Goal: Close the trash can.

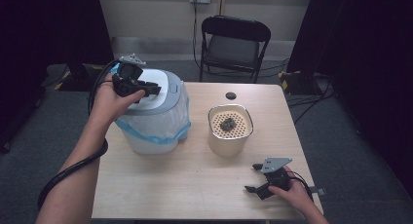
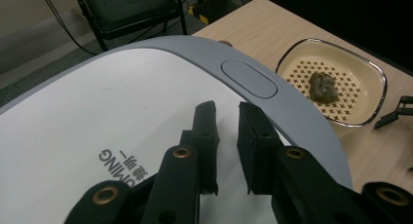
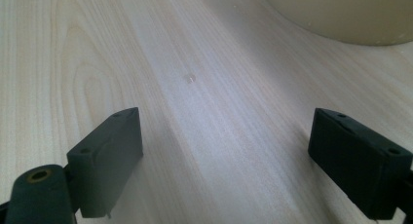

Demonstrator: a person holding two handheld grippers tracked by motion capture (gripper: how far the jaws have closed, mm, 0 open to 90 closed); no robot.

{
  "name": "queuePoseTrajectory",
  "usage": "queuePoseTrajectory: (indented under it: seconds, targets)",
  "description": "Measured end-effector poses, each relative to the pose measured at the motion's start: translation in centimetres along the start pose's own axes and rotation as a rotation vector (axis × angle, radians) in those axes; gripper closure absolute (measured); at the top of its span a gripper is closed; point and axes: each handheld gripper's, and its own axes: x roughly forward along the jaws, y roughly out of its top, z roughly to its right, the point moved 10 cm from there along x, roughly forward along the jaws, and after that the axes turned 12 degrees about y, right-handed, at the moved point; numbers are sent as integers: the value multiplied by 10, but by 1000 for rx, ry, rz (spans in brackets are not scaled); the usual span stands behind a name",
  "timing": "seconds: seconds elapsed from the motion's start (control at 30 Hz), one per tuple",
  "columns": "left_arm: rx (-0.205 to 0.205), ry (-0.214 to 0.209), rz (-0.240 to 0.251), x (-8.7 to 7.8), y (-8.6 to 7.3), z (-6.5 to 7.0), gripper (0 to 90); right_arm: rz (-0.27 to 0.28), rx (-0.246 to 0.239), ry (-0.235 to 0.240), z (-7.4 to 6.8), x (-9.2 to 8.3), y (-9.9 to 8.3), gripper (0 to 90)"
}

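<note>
While the left gripper [image 2: 226, 112] is hovering over the bin lid [image 1: 146, 95] with its jaws nearly together and nothing between them, the step in hand looks like opening the bin [image 1: 153, 121]. The lid is sitting closed, its oval button [image 2: 249, 78] just ahead of the tips. The next move is probably calling for a short reach forward and a press down on that button. The right gripper [image 1: 255, 177] is resting on the table [image 1: 195, 185] near the strainer cup [image 1: 230, 129], jaws wide, holding nothing; 1 dark scrap [image 2: 323, 85] is lying in the cup.
</note>
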Motion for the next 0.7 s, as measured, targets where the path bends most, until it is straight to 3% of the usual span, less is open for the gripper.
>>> queuePoseTrajectory:
  seconds: [0.3, 0.37, 0.43, 0.47, 0.53, 0.63, 0.67, 0.7]
  targets:
    - [12, 3, 3, 2, 3, 3, 779, 1, 0, -1, 0, 0, 0, 119]
    - [-2, -20, -2, 1, 4, 5, 715, 1, -1, -3, 0, 0, 0, 119]
    - [9, -12, -2, 1, 4, 5, 679, 1, 0, -3, -1, 0, 0, 119]
    - [45, 63, -35, 2, 3, 2, 573, 1, 0, -3, -1, 0, 0, 119]
    - [51, 72, -56, 3, 1, 3, 314, 0, 1, -2, -1, 0, 0, 119]
    - [37, 54, -51, 1, 1, 6, 231, 1, 0, -2, -1, 0, 0, 119]
    - [34, 20, -40, -1, 0, 12, 193, 0, 1, -2, -1, 0, 0, 119]
    - [34, 20, -40, -1, 0, 12, 170, 0, 1, -2, -1, 0, 0, 119]
